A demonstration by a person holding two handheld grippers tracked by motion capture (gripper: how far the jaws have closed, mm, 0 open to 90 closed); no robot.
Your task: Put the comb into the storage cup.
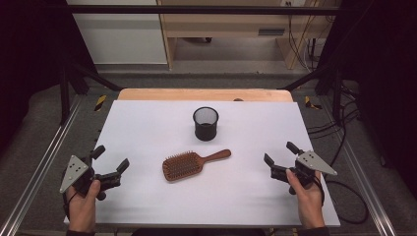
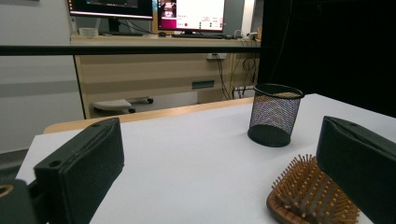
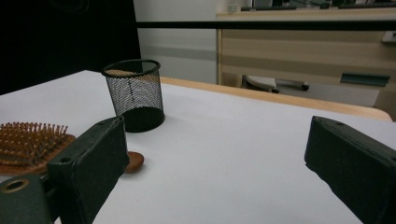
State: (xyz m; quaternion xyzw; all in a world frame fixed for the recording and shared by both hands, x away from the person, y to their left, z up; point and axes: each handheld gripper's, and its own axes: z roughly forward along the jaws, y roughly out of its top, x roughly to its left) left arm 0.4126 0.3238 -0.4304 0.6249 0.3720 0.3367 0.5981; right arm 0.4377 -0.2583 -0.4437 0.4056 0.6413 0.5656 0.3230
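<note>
A brown wooden paddle hairbrush (image 1: pixel 189 164) lies bristles up in the middle of the white table (image 1: pixel 147 128), its handle pointing right and slightly away. Behind it stands an upright black mesh cup (image 1: pixel 205 123). My left gripper (image 1: pixel 111 160) rests at the table's front left, open and holding nothing, well left of the brush. My right gripper (image 1: pixel 281 151) sits at the front right, also open with nothing between its jaws. In the left gripper view the hairbrush (image 2: pixel 308 196) sits low right, with the cup (image 2: pixel 274 114) beyond. The right gripper view has the cup (image 3: pixel 134 94) and the hairbrush (image 3: pixel 28 140) at left.
A wooden strip (image 1: pixel 204 94) borders the table's far edge. Metal rails (image 1: pixel 44 157) run along both sides, and cables (image 1: pixel 344 196) trail on the floor at right. A desk with monitors (image 2: pixel 140 9) stands beyond the table.
</note>
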